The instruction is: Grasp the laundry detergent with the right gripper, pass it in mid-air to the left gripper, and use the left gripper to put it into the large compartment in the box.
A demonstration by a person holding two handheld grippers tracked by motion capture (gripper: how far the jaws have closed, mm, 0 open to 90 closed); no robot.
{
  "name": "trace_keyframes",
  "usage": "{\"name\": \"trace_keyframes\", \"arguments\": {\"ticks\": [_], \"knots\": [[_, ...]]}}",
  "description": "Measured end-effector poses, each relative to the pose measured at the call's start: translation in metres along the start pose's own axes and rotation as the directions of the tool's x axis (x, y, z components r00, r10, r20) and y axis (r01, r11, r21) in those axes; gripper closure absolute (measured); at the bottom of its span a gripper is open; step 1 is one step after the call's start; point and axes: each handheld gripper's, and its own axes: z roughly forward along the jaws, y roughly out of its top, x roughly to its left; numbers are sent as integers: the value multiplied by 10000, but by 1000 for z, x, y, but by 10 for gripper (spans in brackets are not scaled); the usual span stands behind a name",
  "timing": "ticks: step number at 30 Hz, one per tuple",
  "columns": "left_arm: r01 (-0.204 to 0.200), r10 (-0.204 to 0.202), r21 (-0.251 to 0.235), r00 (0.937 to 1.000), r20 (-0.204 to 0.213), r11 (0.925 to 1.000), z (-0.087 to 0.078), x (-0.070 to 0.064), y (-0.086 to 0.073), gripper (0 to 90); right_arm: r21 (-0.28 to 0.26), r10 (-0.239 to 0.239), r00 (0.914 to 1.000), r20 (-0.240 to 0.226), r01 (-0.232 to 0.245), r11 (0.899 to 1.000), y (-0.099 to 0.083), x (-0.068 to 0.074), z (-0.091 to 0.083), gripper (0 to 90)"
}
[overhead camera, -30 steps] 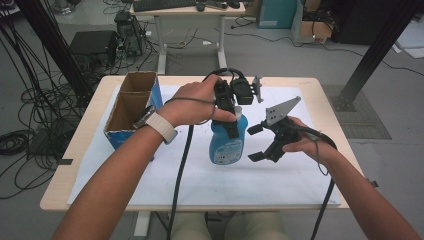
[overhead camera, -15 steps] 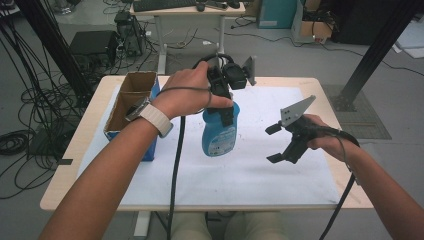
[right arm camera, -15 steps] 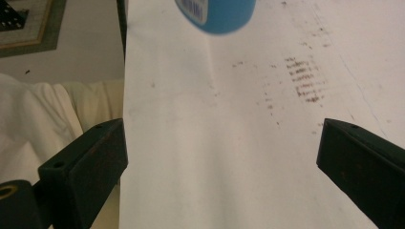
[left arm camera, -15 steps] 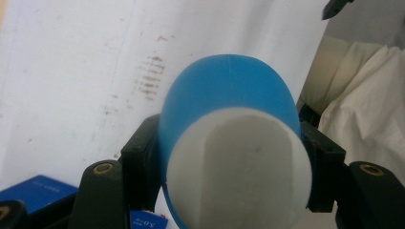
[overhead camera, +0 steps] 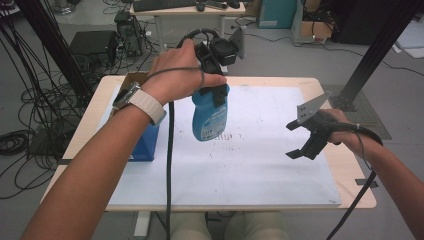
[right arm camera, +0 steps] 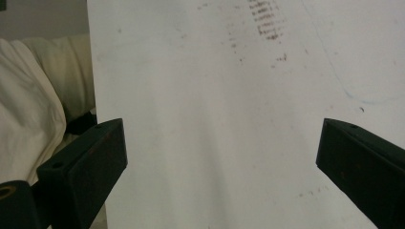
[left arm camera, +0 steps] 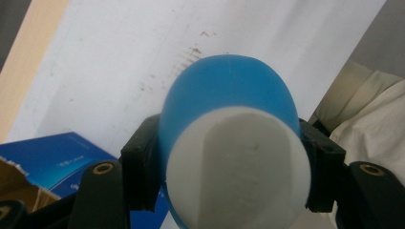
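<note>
Blue plastic bottle with white cap (overhead camera: 211,116): lifted clear above white sheet (overhead camera: 250,165) on wooden bench (overhead camera: 345,165), beside blue cardboard box (overhead camera: 145,142).
Left gripper (overhead camera: 215,92): fingers clamped on bottle's upper part.
Right gripper (overhead camera: 296,140): fingers wide apart, empty, well right of bottle.

I see bare forearms, pale woven watch strap (overhead camera: 145,104) on left wrist, cream trousers (overhead camera: 227,227). Both grippers matte black; brass-ringed screw holes (left arm camera: 103,168); black cables (overhead camera: 169,165); grey three-cornered plate (overhead camera: 311,106) on right.

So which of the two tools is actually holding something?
The left tool: it is clamped on the blue bottle, lifted above the table. The right tool is open, empty.
</note>
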Motion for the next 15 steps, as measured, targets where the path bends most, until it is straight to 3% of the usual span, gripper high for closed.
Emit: {"name": "trace_keyframes", "arguments": {"ticks": [7,10,12,13,15], "knots": [[804,-801,187,9967,-151,9966,-22,11,-3,375,349,163,9994,295,-173,9992,-10,-4,-10,33],[1508,-1504,126,9882,-299,9885,-31,16,-7,375,523,338,9989,327,-355,9980,-16,-4,-11,34],[1695,-1686,186,9848,-415,9854,-35,20,-8,375,586,454,9980,432,-479,9971,-21,-2,-10,34],[1894,-1882,204,9810,-467,9817,-38,23,-10,375,376,546,9976,435,-563,9977,-23,-1,-8,36],[2189,-2171,254,9744,-591,9754,-42,26,-12,375,574,676,9969,403,-698,9959,-26,1,-7,36]]}}
